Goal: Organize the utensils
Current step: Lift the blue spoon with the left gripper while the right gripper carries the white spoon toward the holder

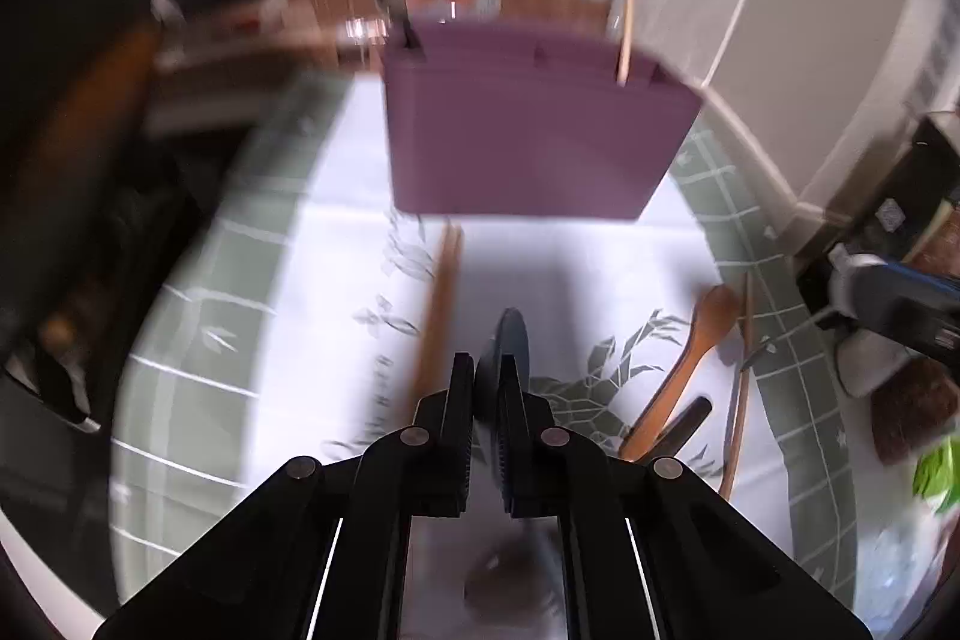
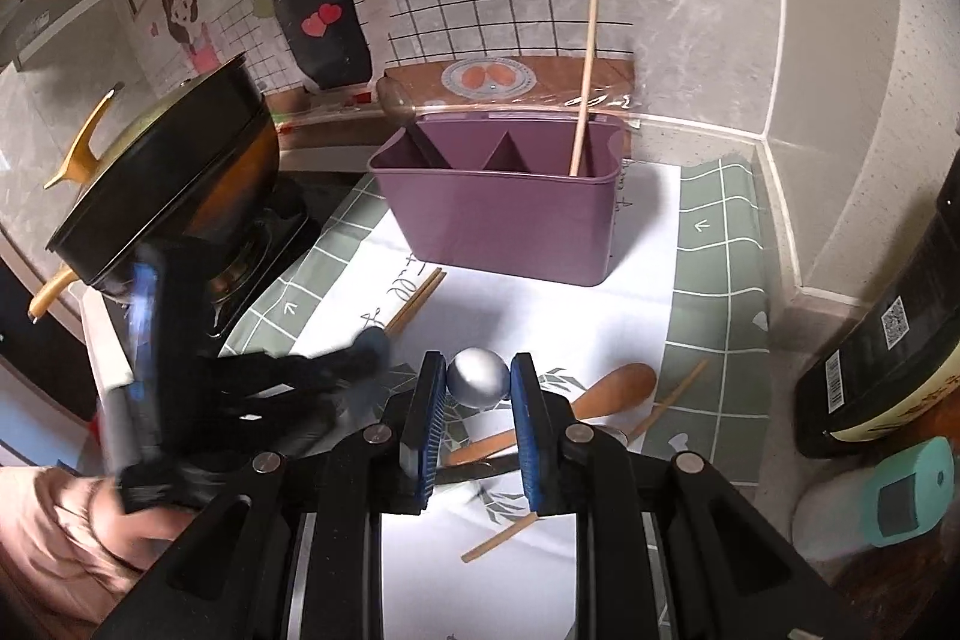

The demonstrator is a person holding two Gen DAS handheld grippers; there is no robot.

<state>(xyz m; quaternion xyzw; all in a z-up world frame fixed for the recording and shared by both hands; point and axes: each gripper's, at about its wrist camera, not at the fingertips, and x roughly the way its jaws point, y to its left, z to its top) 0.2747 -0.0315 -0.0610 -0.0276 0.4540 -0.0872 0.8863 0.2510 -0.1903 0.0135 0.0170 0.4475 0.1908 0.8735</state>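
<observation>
A purple utensil holder [image 1: 528, 136] [image 2: 504, 214] stands at the back of the mat, with a dark spoon [image 1: 393, 4] in its left slot and a wooden chopstick [image 1: 627, 10] [image 2: 585, 88] in its right slot. My left gripper [image 1: 485, 376] is shut on a dark spoon [image 1: 510, 340], held above the mat. It shows blurred in the right wrist view [image 2: 360, 352]. My right gripper [image 2: 478, 376] is shut on a silver spoon [image 2: 477, 376]. A wooden spoon [image 1: 690, 364] [image 2: 600, 391] and loose chopsticks [image 1: 441, 304] [image 2: 414, 301] lie on the mat.
A black pot with a yellow handle [image 2: 174, 172] sits on a stove at the left. A dark bottle [image 2: 888, 340] and a teal-capped container [image 2: 900, 496] stand at the right. The wall is close behind the holder.
</observation>
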